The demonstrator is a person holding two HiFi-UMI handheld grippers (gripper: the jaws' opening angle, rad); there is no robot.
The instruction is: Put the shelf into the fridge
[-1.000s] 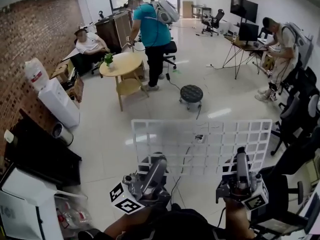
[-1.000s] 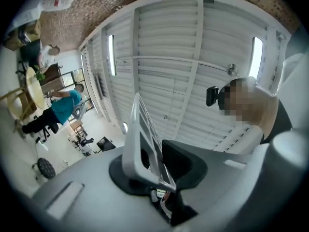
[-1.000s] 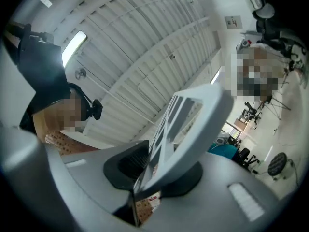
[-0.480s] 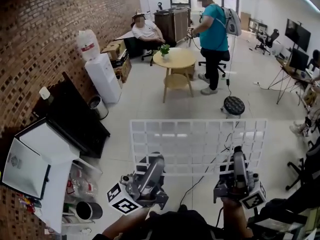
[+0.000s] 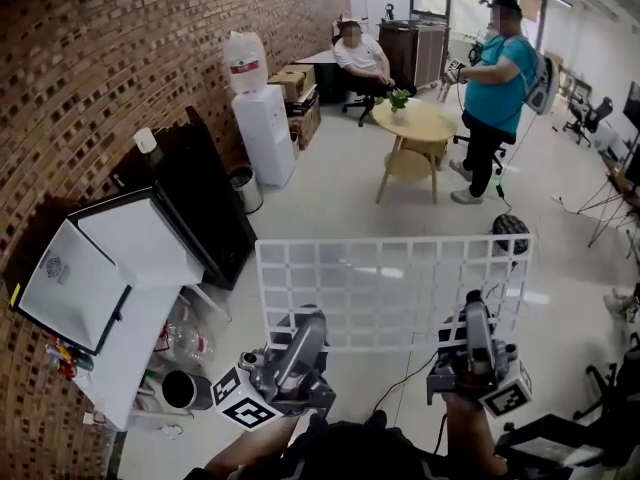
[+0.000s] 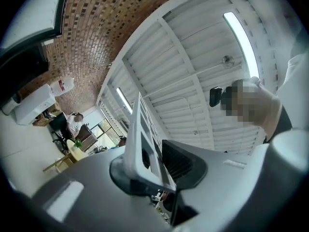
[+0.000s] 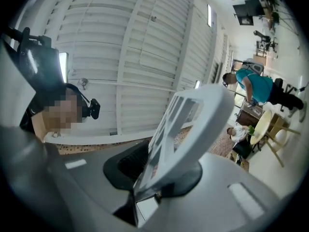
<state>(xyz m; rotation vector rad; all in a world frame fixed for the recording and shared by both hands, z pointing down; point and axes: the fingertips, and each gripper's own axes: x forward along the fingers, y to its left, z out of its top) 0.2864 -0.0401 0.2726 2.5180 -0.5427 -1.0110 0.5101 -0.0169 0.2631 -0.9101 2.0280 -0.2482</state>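
- The shelf [image 5: 390, 288] is a flat white rectangular grid of thin bars with square openings. It stands upright in mid-air at the centre of the head view, above the glossy pale floor [image 5: 330, 198] and well apart from the fridge.
- The left gripper [image 5: 312, 320], grey and smooth with a black-and-white marker cube at its base, has its fingers closed part-way onto the shelf's lower edge near the left corner. In the left gripper view the ribbed black pads press on both faces of the white grid [image 6: 145, 134].
- The right gripper [image 5: 477, 310] clamps the same lower edge further to the right. In the right gripper view its fingers pinch the shelf [image 7: 188, 120], whose rounded outer bar rises to the upper right.
- The fridge [image 5: 140, 248] is a boxy white appliance at the lower left of the frame, against the rough red-brown brick wall [image 5: 90, 78]. Clear bottles [image 5: 185, 340] show at its lower front.
- Beyond it along the wall stand a flat black cabinet [image 5: 205, 208] and a tall white water dispenser [image 5: 265, 133].
- At the upper right, a person in a teal shirt [image 5: 495, 78] stands beside a round wooden worktop [image 5: 415, 123].
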